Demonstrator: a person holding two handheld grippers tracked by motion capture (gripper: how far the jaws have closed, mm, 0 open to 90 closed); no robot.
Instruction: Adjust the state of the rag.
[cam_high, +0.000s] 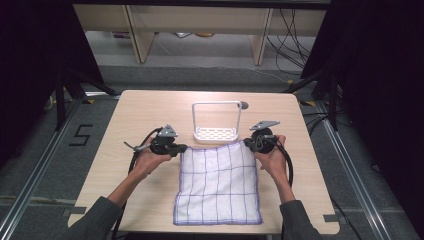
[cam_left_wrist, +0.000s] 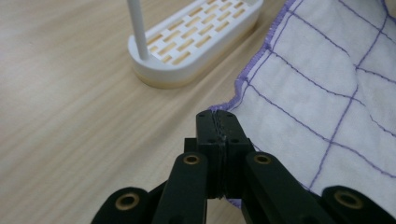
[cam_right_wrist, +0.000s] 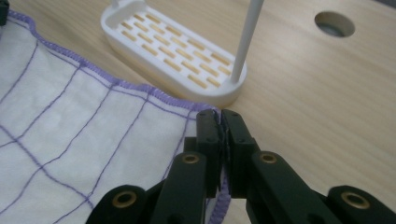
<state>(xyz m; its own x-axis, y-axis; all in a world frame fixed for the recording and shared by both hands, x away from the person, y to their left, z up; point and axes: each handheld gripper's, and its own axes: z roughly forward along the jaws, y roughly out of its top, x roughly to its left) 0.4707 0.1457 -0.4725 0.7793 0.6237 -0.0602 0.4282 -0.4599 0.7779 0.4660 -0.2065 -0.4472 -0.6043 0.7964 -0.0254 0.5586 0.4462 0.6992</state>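
Left gripper (cam_left_wrist: 221, 122): jaws pressed together on the far left corner of the cloth (cam_high: 218, 182), purple hem pinched between the pads. Right gripper (cam_right_wrist: 221, 122): jaws likewise clamped on the far right corner, hem caught between them.

Cloth: white with a purple grid, lying flat on the table (cam_high: 145, 107), near edge at the table's near side, far edge just in front of the white rack (cam_high: 216, 121), apart from it.

Judgement: step in hand is raising the far edge. To do it well, lift both corners evenly, keep the edge taut between them, and carry the hem clear of the rack's tall hoop.

Pose: both hands flank the cloth's far edge, grippers pointing inward and slightly down; forearms enter from the near side, angled toward each other.
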